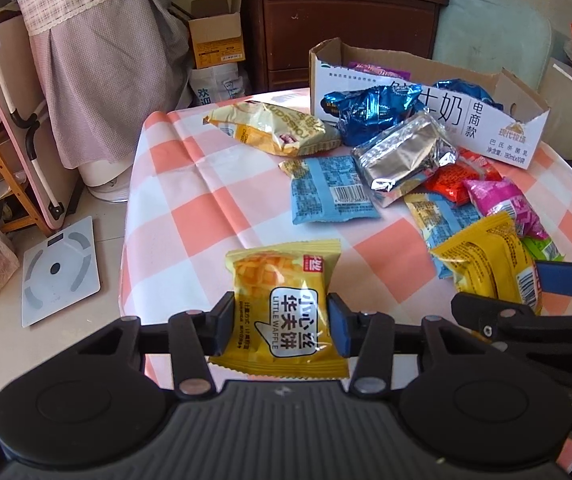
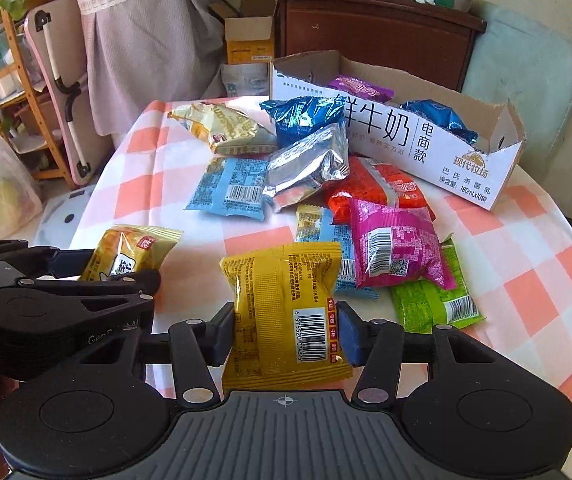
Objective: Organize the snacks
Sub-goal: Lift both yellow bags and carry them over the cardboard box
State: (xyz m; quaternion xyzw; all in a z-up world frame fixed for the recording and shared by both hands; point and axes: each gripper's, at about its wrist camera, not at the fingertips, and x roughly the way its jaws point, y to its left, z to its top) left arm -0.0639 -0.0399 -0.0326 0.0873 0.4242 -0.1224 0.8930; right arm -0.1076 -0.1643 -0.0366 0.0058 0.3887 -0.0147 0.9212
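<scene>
My left gripper (image 1: 282,320) is shut on a yellow waffle packet (image 1: 286,280), printed side up, held just above the table's near edge. My right gripper (image 2: 286,332) is shut on a second yellow packet (image 2: 282,284), barcode side up. The two grippers sit side by side. Loose snacks lie beyond them on the checked cloth: a silver pack (image 1: 402,156), a light blue pack (image 1: 330,192), a pale yellow bag (image 1: 274,128), and pink (image 2: 398,248), red (image 2: 378,188) and green (image 2: 434,304) packs. An open cardboard milk box (image 2: 426,148) at the back holds blue and purple packets.
The small table with the orange-and-white cloth (image 1: 206,200) drops off at the left and near edges. A bathroom scale (image 1: 60,268) and a folded pink table (image 1: 14,120) are on the floor at the left. A dark wooden cabinet (image 1: 346,32) stands behind.
</scene>
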